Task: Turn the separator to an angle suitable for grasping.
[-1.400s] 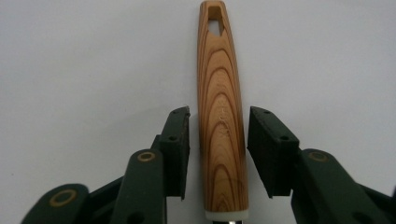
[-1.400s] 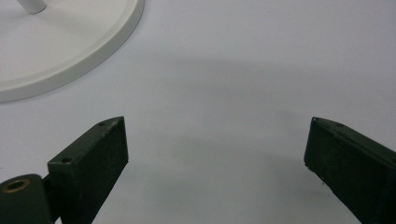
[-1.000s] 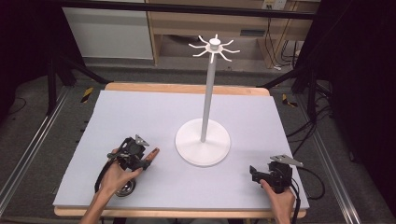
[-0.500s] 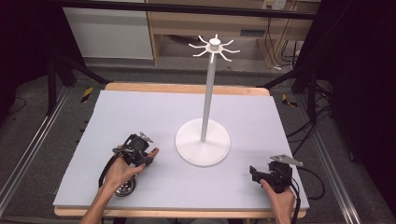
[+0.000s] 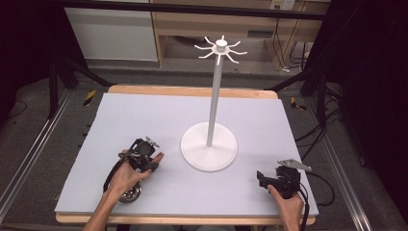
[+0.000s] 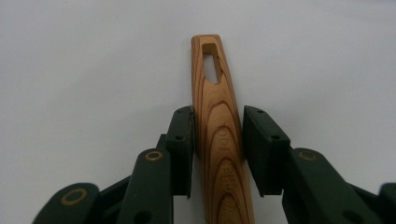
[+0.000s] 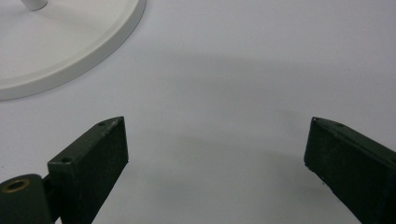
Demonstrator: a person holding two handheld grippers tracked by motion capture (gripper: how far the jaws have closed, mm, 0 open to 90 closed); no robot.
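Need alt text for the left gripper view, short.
A wooden handle with a slot near its far end runs straight up between the left gripper's two black jaws, which sit close on either side of it. Behind it is a plain pale table surface.

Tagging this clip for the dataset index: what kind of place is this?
Probably a lab data-collection station, not a home: a table covered by a plain grey mat, black metal framing around it, loose cables on the floor, and a handheld left gripper and right gripper.
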